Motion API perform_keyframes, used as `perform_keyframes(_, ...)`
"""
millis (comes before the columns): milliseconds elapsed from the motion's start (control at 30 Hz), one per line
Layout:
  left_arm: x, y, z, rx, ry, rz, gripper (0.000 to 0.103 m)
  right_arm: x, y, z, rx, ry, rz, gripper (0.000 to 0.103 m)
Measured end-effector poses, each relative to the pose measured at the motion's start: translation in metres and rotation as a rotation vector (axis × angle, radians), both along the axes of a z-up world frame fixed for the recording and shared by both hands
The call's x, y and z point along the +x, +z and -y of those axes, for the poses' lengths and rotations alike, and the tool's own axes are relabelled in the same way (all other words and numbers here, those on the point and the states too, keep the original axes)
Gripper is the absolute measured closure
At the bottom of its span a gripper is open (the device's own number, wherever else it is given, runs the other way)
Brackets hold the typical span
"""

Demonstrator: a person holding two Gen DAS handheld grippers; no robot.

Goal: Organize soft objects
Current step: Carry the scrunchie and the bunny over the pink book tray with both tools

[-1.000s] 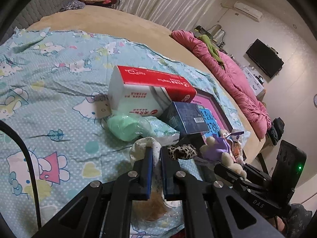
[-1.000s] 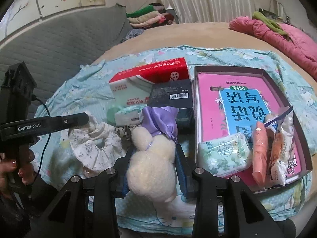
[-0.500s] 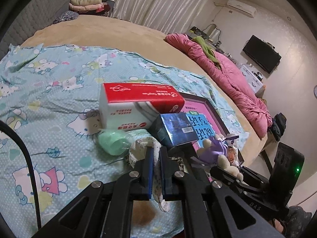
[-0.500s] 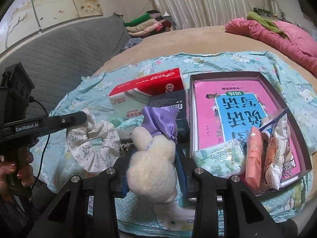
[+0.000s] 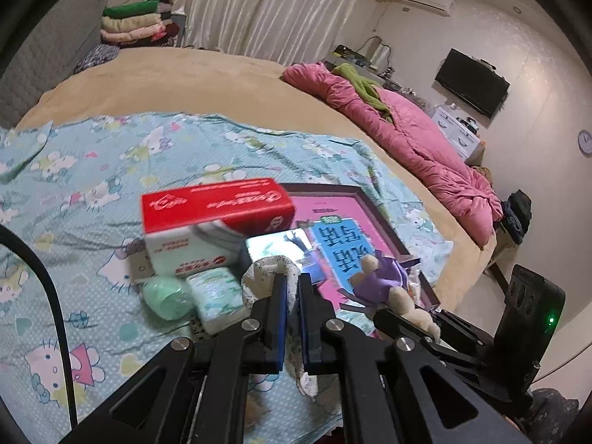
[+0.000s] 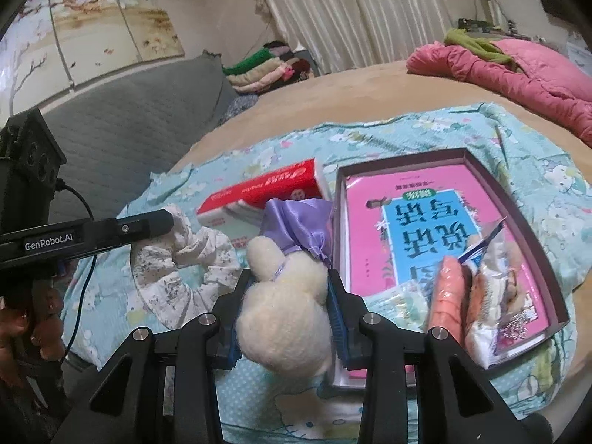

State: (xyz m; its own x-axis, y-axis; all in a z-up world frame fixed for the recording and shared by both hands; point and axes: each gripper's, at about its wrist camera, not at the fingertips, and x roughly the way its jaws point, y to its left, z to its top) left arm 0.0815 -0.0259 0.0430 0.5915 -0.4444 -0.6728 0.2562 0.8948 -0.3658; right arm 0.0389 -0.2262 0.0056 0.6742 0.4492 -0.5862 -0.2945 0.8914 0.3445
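Note:
My left gripper (image 5: 291, 285) is shut on a white floral scrunchie (image 5: 264, 270), which hangs from its tips above the cartoon-print sheet (image 5: 92, 185). From the right wrist view the same scrunchie (image 6: 185, 277) dangles in a loop from the left gripper (image 6: 166, 222), held up by a person's hand (image 6: 33, 325). My right gripper (image 6: 289, 281) is shut on a cream plush rabbit (image 6: 285, 318) in a purple satin dress, pads pressing its head from both sides. The plush (image 5: 373, 277) and the right gripper (image 5: 403, 314) also show low at the right in the left wrist view.
A red tissue pack (image 5: 218, 207), a green roll (image 5: 166, 296), a small tissue packet (image 5: 218, 296) and a dark box (image 5: 273, 248) lie together on the sheet. A shallow brown tray (image 6: 525, 218) holds a pink book and snack packets (image 6: 481, 296). A pink quilt (image 5: 407, 140) lies far right.
Both grippers have risen, each keeping its load. The scrunchie has come up off the sheet, and the tissue pack and boxes now sit lower and farther away in both views.

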Motion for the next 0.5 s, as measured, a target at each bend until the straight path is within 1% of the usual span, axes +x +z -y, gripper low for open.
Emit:
perform_keyframes(167, 0.004, 0.016, 0.023, 0.023, -0.033, 0.028, 0.097, -0.001, 0.010, 0.019, 0.006, -0.052, 0.046, 0.064)
perform_keyframes(333, 0.010, 0.028, 0.050, 0.022, -0.069, 0.047, 0.097, -0.005, 0.022, 0.045, -0.054, -0.126, 0.125, 0.064)
perform_keyframes(400, 0.011, 0.030, 0.060, 0.021, -0.086, 0.052, 0.097, -0.008, 0.025, 0.057, -0.062, -0.160, 0.147, 0.064)
perform_keyframes(500, 0.014, 0.033, 0.078, 0.026, -0.117, 0.057, 0.097, -0.007, 0.026, 0.075, -0.052, -0.212, 0.154, 0.064)
